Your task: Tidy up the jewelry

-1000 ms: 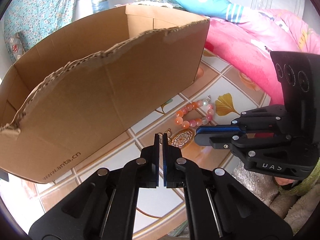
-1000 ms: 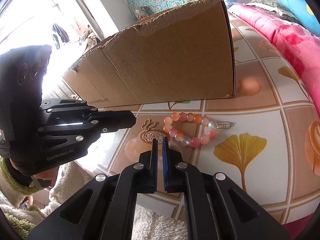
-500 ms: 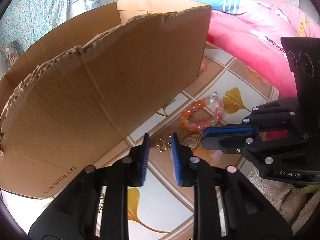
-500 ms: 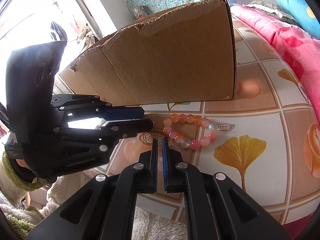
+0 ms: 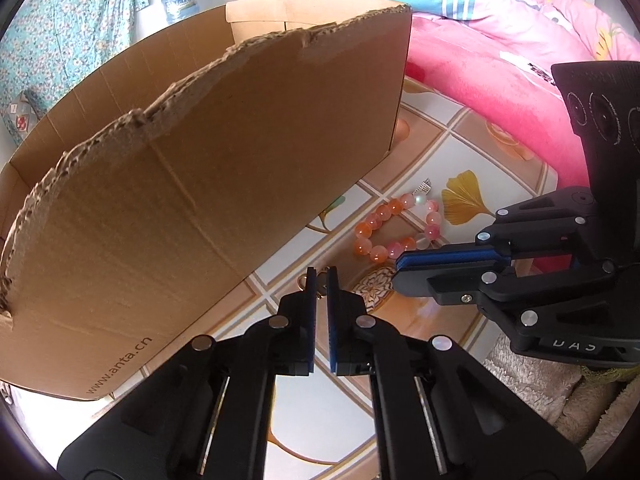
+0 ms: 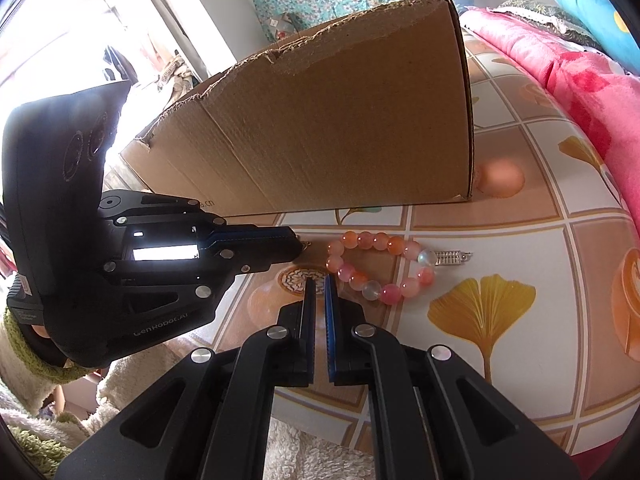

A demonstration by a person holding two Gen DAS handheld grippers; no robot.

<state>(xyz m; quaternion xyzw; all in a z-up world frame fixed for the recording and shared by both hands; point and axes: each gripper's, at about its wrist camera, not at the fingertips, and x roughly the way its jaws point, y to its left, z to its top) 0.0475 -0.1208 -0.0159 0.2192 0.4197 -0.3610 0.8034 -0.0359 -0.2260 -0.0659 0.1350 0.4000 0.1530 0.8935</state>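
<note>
Between my left tongs (image 5: 320, 276) sits a small gold charm (image 5: 319, 289), the jaws pinched narrow on it down at the table (image 6: 520, 232), close beside the cardboard box (image 5: 200, 184). My right tongs (image 6: 319, 282) hover closed and empty. Across both views, the bead bracelet (image 6: 376, 266) lies untouched on the table, so I judge the sorting barely begun; box contents are hidden.

Two wrist views, close and angled down beside the cardboard box (image 5: 208, 184)

Both share the bead bracelet (image 6: 376, 266) just before the box; each sees the other's gripper.
</note>
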